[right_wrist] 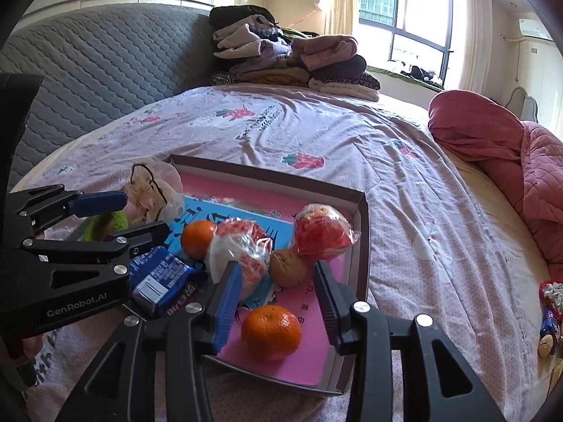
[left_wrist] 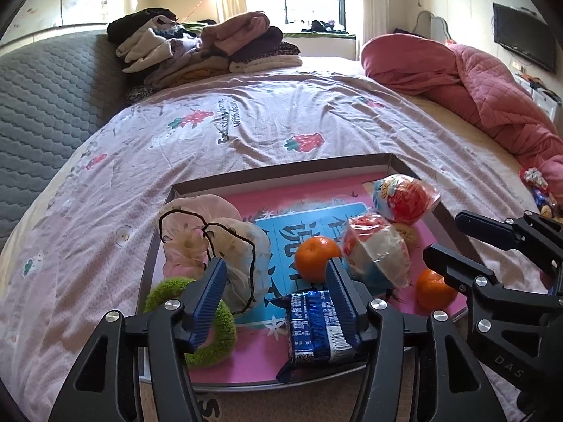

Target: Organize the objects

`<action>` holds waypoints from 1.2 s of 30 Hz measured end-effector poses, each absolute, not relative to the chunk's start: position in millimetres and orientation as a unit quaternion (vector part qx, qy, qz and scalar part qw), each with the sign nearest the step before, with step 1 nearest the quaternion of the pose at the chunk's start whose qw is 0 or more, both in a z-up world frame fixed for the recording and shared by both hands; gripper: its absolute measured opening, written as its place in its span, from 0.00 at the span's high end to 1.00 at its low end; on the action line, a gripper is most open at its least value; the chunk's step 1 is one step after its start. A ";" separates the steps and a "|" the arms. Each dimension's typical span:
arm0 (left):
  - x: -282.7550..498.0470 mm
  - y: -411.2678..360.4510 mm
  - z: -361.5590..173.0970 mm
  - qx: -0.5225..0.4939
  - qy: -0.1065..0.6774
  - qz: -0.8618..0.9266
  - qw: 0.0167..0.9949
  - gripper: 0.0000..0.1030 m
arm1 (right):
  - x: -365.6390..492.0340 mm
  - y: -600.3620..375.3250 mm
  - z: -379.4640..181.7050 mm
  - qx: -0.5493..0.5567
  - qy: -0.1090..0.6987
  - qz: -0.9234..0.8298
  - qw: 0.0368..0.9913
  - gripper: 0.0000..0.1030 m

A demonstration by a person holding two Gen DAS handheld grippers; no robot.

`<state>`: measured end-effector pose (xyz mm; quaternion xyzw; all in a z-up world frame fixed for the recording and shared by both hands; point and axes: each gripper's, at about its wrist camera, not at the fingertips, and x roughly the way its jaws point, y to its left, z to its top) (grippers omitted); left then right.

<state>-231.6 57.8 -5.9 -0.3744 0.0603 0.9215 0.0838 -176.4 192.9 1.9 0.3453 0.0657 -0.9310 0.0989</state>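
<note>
A shallow cardboard tray (left_wrist: 401, 167) (right_wrist: 364, 232) with a pink and blue bottom lies on the bed. In it are a blue snack packet (left_wrist: 311, 327) (right_wrist: 160, 279), two oranges (left_wrist: 316, 256) (left_wrist: 434, 288), two wrapped snack bags (left_wrist: 404, 198) (left_wrist: 378, 253), a walnut (right_wrist: 288, 267), a green scrunchie (left_wrist: 211, 330) and a floral pouch with a black cord (left_wrist: 214, 242). My left gripper (left_wrist: 276, 281) (right_wrist: 140, 214) is open above the blue packet, holding nothing. My right gripper (right_wrist: 278, 281) (left_wrist: 447, 235) is open over the near orange (right_wrist: 271, 332).
The bed has a pink strawberry-print sheet (left_wrist: 264, 130). Folded clothes (left_wrist: 207, 49) are stacked at the back. A red quilt (left_wrist: 485, 88) lies along the right. More small wrapped items (right_wrist: 550, 313) lie on the bed to the right of the tray.
</note>
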 end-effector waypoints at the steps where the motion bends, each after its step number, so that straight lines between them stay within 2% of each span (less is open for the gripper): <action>1: -231.0 56.6 -3.7 -0.374 0.058 0.922 0.085 0.41 | -176.1 193.0 3.9 0.344 0.065 -0.931 0.100 0.57; 11: -226.6 53.0 15.7 -0.365 0.052 0.926 0.074 0.40 | -168.7 193.5 23.7 0.324 0.056 -0.939 0.104 0.47; 14: -223.7 51.1 23.2 -0.360 0.050 0.929 0.070 0.35 | -164.0 194.4 33.3 0.313 0.051 -0.943 0.105 0.44; 18: -216.6 47.4 36.7 -0.350 0.041 0.933 0.066 0.34 | -155.5 195.2 48.1 0.295 0.044 -0.948 0.109 0.40; 23: -203.2 42.3 54.5 -0.337 0.033 0.939 0.062 0.31 | -141.0 193.8 68.5 0.271 0.040 -0.955 0.117 0.38; 36: -164.7 21.3 95.8 -0.309 0.020 0.950 0.029 0.30 | -105.8 187.3 104.3 0.225 0.026 -0.965 0.130 0.35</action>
